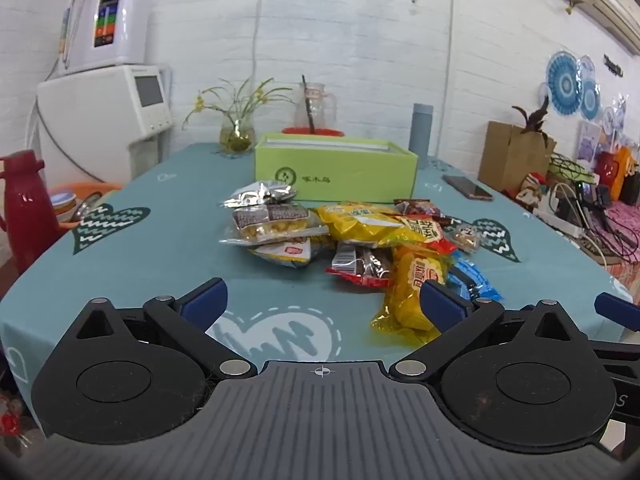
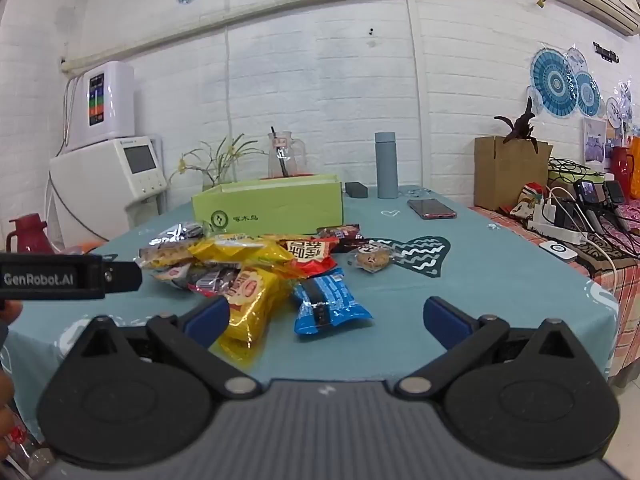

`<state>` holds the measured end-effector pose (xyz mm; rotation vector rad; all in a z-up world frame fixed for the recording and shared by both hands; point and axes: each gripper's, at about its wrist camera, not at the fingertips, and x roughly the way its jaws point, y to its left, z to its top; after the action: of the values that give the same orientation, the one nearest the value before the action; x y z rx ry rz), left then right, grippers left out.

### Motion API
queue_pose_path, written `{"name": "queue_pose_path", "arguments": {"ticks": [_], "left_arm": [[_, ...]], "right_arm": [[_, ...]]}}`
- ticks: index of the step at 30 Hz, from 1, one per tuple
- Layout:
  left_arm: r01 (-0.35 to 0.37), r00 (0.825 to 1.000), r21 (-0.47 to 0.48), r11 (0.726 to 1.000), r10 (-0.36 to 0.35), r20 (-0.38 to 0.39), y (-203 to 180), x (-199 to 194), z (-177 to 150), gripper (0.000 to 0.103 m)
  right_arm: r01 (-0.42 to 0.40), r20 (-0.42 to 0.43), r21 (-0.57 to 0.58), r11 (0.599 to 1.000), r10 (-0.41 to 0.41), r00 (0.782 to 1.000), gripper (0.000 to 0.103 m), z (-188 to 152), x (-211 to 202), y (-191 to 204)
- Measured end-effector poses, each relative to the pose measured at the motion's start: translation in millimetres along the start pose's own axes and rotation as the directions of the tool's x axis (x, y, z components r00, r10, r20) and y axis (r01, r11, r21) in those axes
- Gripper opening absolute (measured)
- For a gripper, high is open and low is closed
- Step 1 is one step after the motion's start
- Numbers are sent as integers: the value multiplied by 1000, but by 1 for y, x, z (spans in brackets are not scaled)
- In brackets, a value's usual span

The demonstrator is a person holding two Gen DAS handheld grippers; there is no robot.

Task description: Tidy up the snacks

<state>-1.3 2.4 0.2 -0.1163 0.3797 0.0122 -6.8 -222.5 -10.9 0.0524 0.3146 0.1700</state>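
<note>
A heap of snack packets (image 1: 344,236) lies mid-table on the teal cloth, in front of an open green box (image 1: 336,170). A long yellow packet (image 1: 412,300) and a blue packet (image 1: 474,280) sit nearest. My left gripper (image 1: 324,300) hovers open before the heap, its right pad beside the yellow packet, nothing between the jaws. In the right wrist view the heap (image 2: 248,260), green box (image 2: 268,208), yellow packet (image 2: 248,308), blue packet (image 2: 328,304) and a wrapped cookie (image 2: 372,258) show. My right gripper (image 2: 326,316) stands open just short of the blue packet, holding nothing.
A phone (image 2: 432,209), a grey flask (image 2: 386,166), a glass jug (image 2: 286,156) and a plant vase (image 1: 237,136) stand around the box. A red thermos (image 1: 24,208) and white appliances are left. Chargers and cables (image 2: 576,216) crowd the right side table.
</note>
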Motion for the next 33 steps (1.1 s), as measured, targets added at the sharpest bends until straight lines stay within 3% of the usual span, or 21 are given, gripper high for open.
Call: {"name": "queue_pose_path", "arguments": {"ticks": [5,15,33], "left_arm": [[-17,998,-12,1000,17,-61,0,8,-1,92],[-14,998,39,999,17,-68,-11,9,-10,92],[-13,996,30,999,16,-84,-9,14,-10,92]], "right_arm": [[4,-35,-13,1000,-5,999,103,2,0,2],[6,-14,-7,1000,-6,1000,103,-2,1,0],[1,-19,-13,1000,-1,1000,103,-4,3,0]]}}
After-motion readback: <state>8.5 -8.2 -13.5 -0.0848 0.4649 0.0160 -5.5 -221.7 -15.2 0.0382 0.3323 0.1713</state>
